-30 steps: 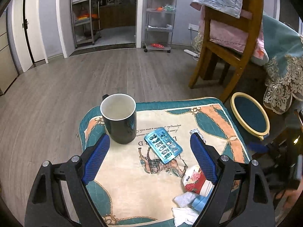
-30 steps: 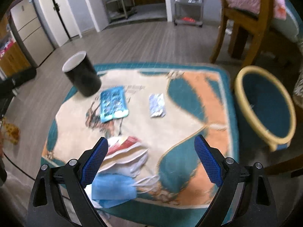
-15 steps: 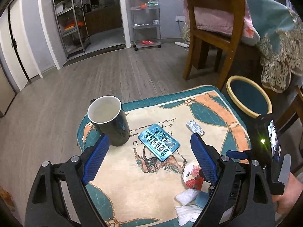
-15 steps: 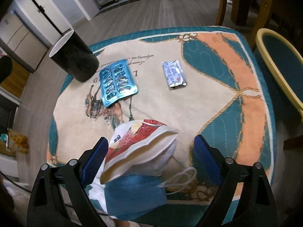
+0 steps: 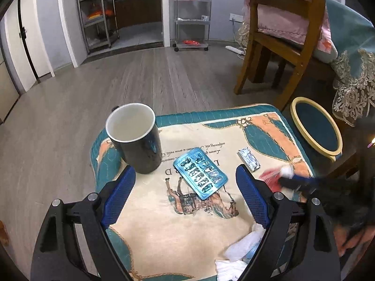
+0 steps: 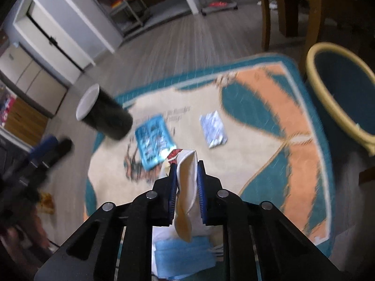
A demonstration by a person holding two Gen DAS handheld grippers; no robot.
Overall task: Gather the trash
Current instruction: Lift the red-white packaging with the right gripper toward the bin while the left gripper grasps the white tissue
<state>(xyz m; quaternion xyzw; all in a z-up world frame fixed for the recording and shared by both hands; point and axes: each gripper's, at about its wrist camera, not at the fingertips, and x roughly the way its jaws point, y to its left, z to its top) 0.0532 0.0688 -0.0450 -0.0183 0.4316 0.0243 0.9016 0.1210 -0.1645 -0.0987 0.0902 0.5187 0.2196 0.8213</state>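
The bin (image 6: 346, 89) stands on the floor off the small table's (image 6: 302, 126) far right corner, ahead and right of the right gripper (image 6: 186, 178), which is clamped on the red-and-white wrapper (image 6: 186, 175) (long axis along the fingers). The left gripper (image 5: 185, 199), spread wide, hovers farther away.

The quilted tabletop cover (image 5: 269, 126) is cream in the middle with teal borders, orange ribbon bands, a brown horse print and dark lettering. The glossy black ceramic mug (image 5: 138, 145) is white inside. The foil blister pack (image 5: 200, 172) is metallic blue with dark cells; the small foil sachet (image 5: 249, 159) is silver with blue print. The crushed paper cup (image 6: 186, 180) is white and cream with a red pattern. The round bin (image 5: 315, 131) is teal with a pale yellow rim. The face mask (image 6: 185, 255) is light blue.
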